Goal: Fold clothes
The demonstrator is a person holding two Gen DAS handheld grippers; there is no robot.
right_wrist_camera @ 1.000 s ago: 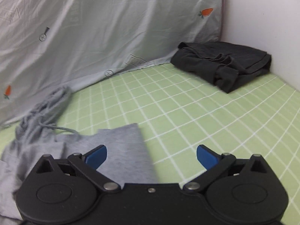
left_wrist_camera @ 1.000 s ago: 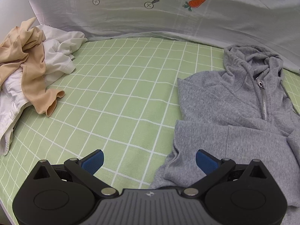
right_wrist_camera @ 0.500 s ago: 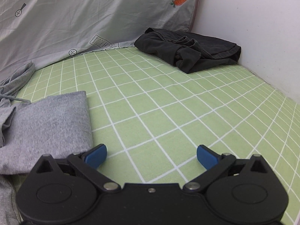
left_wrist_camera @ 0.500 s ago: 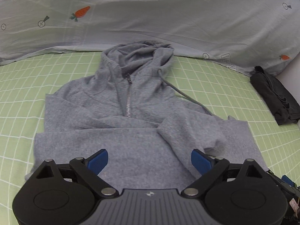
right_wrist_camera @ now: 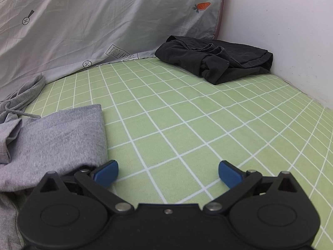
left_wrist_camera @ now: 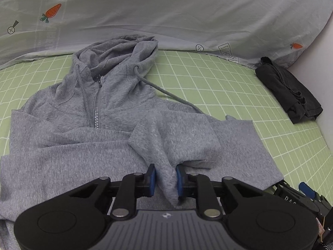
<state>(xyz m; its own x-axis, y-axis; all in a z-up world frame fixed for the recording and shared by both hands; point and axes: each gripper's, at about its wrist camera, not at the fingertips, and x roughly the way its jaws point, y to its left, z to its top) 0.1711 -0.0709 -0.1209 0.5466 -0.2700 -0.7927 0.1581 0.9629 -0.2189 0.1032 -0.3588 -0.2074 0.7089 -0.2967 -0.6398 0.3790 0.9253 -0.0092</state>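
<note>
A grey zip hoodie lies front-up on the green checked sheet, hood toward the far side. One sleeve is folded across its body. My left gripper is closing its jaws on a bunched ridge of that sleeve, and the blue pads press the cloth from both sides. My right gripper stands open low over the bare sheet, its left finger right beside the hoodie's edge, with nothing between its fingers. It also shows at the lower right of the left wrist view.
A folded black garment lies in the far right corner by the white wall. A grey cover with carrot prints rises along the far side. Green sheet stretches between the hoodie and the black garment.
The left gripper swung right from the pile of light clothes onto the hoodie and its jaws closed from wide open onto the sleeve fold. The right gripper sank a little toward the sheet.
</note>
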